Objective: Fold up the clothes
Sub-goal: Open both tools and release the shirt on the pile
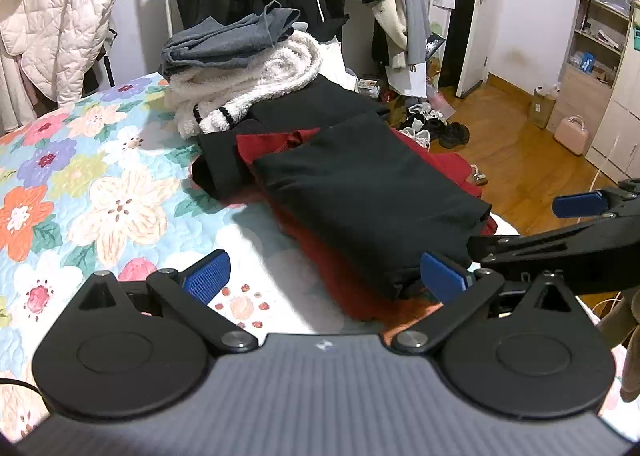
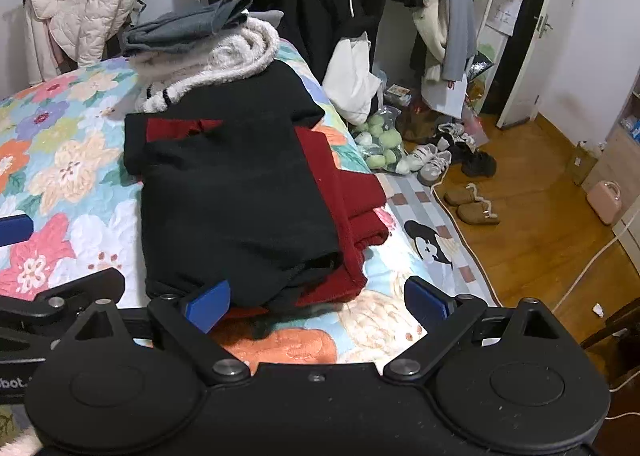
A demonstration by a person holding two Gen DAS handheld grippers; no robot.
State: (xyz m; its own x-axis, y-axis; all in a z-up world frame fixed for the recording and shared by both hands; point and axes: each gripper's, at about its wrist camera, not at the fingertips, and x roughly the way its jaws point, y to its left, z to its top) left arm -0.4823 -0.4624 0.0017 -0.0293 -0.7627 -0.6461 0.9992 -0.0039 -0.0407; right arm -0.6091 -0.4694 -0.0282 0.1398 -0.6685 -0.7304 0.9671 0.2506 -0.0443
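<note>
A black garment (image 2: 236,196) lies folded on the bed (image 1: 80,192), on top of a dark red garment (image 2: 352,192) that sticks out on the side nearer the floor. Both sit near the bed's edge, right in front of the two grippers.

The left gripper (image 1: 324,276) has its blue fingers wide apart and holds nothing. Its right finger sits just beside the near corner of the black cloth. The right gripper (image 2: 316,300) is wide apart too, and empty. Its left finger is right at the near edge of the black cloth; I cannot tell if it touches.

The cloth looks soft and thick, like a warm sweater. I think it is floppy and will bend and sag when lifted. It should not be slippery or break. The near edge looks like the best place to pinch, one gripper at each corner, and grabbing all the layers together would help keep the fold.

Behind them is a pile with a fluffy white garment (image 1: 248,84) and a grey garment (image 1: 228,40) on top.
</note>
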